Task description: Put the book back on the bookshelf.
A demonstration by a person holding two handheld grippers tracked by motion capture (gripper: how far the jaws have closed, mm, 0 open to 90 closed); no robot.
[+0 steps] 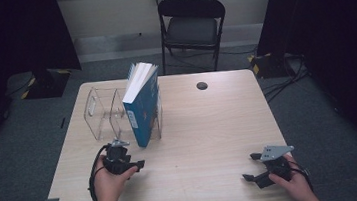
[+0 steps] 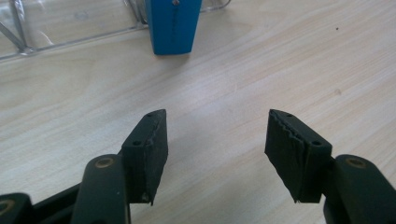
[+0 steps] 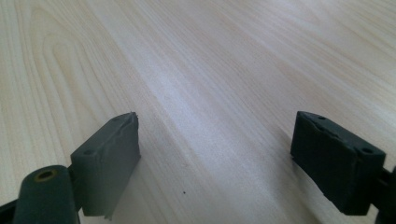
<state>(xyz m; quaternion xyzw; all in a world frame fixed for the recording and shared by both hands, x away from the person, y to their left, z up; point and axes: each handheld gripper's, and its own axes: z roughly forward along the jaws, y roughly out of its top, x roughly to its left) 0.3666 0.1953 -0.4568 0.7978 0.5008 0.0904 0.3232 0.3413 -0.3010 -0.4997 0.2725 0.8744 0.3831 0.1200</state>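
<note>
One blue book [image 1: 141, 104] in one clear rack [image 1: 99, 111]; two tongs apart.

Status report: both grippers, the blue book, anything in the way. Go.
Left gripper open, empty, near book. Right gripper open, empty, low over table. Blue book upright in clear rack. Path clear.

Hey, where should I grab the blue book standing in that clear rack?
Probably pinch the book by its spine edge, which faces you and juts past the rack. Come from the near side with the left gripper, open and already facing it.
</note>
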